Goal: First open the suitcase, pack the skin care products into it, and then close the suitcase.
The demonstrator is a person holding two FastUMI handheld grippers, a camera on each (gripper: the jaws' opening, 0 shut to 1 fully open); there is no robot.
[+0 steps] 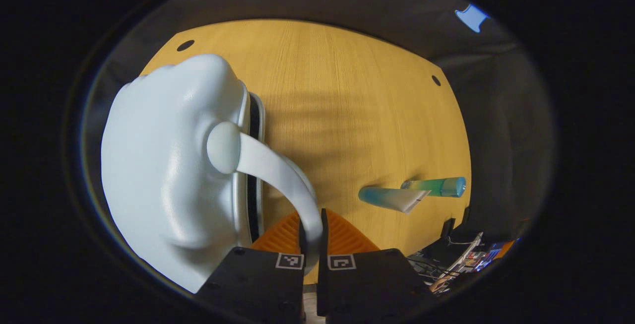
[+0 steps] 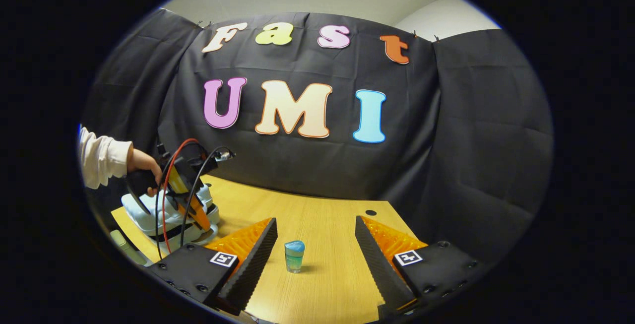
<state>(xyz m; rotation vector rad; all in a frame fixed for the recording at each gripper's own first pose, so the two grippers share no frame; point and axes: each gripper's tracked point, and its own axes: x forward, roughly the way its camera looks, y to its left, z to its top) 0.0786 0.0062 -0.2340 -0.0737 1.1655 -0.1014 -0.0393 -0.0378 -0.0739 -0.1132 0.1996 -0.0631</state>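
Suitcase (image 1: 168, 165) handle (image 1: 283, 175) is clamped between left gripper (image 1: 312, 237) fingers.

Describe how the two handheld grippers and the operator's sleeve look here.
Each gripper, left gripper and right gripper, has black blocks bearing square black-and-white markers and ribbed orange fingers with black pads. Red and black cables loop off the left one. The sleeve is white.

One pale blue suitcase (image 1: 168, 165) sits at about nine o'clock on the single wooden table (image 1: 347, 115) in the left gripper view, with one curved handle (image 1: 278, 170). Two blue-green skin care tubes (image 1: 392, 198) (image 1: 436, 186) lie touching at four o'clock. In the right gripper view one such tube (image 2: 294, 256) stands at six o'clock, and two grippers show: the right gripper (image 2: 315, 249) and the left gripper (image 2: 191, 205).
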